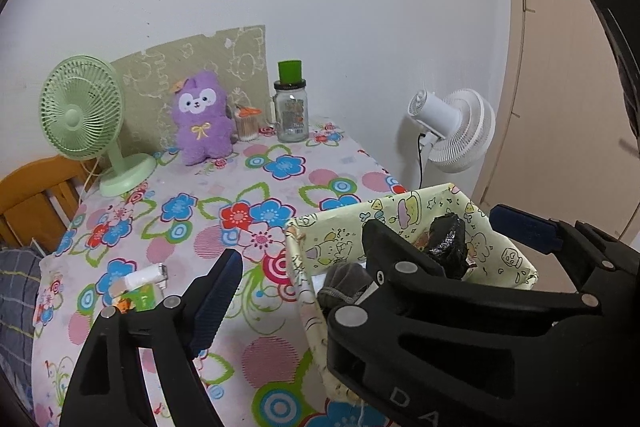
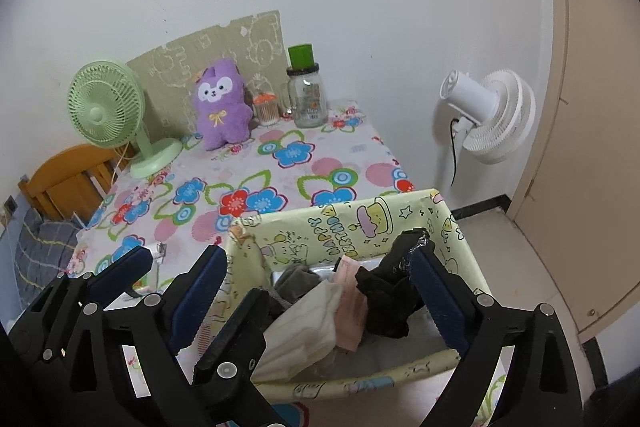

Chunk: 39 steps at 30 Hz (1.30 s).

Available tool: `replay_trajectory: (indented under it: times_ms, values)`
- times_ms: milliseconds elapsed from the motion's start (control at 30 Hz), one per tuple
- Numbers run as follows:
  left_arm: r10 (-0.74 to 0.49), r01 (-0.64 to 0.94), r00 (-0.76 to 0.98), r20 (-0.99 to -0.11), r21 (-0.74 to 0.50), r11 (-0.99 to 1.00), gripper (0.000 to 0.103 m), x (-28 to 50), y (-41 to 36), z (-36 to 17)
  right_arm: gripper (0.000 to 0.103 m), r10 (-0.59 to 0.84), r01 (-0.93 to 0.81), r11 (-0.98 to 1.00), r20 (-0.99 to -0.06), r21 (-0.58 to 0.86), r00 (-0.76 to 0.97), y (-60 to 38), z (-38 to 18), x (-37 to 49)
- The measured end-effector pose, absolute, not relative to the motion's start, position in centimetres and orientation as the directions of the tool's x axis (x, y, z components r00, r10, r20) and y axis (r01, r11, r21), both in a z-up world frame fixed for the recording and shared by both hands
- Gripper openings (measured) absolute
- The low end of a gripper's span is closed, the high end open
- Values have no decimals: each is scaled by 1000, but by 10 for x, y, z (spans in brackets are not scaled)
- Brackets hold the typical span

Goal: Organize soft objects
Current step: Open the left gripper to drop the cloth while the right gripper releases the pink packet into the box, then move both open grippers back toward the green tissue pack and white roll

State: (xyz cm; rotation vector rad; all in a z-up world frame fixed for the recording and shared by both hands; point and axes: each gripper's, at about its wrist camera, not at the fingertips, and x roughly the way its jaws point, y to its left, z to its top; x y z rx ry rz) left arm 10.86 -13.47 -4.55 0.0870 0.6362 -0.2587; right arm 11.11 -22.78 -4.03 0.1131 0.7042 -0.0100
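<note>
Right wrist view: both grippers spread over the fabric bin

Right wrist camera looks across the tabletop, covered in a flowered cloth, toward a white wall. A white fan stands off the tabletop's far right corner, and a green fan stands on its far left. At the near right edge sits a pale yellow fabric bin printed with cartoons. Inside it lie the soft things: a white cloth at the near left, a pink cloth touching it, a black cloth to the right, and a grey cloth behind. A crinkled black piece rises at the bin's right; whether it is fabric or plastic is hard to tell.

The right gripper hangs over the bin with its fingers spread wide and nothing between them. The left gripper is likewise released, one of its fingers over the tabletop, the other beyond the bin.

A purple plush sits upright by the far wall, beside a small cotton-swab jar and a green-capped glass jar. A small white tube lies near the left edge.
</note>
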Motion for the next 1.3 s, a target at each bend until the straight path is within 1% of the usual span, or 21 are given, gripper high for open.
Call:
replay_trajectory:
  times_ms: [267, 467, 1000, 1300]
  values:
    - [-213, 259, 793, -570, -1, 966, 90, 91, -120, -33, 98, -6, 61, 996, -603, 70, 798, -212, -24, 89]
    - [-197, 237, 813, -547, 2, 972, 94, 79, -107, -25, 99, -6, 52, 997, -578, 63, 816, -199, -14, 78]
    - [-158, 178, 839, -520, -11, 984, 98, 58, -57, -18, 101, 22, 0, 999, -535, 41, 845, -150, -4, 58]
    - [-106, 126, 853, -511, 5, 992, 99, 56, -24, -19, 101, 76, -60, 997, -529, 47, 845, -114, -6, 61]
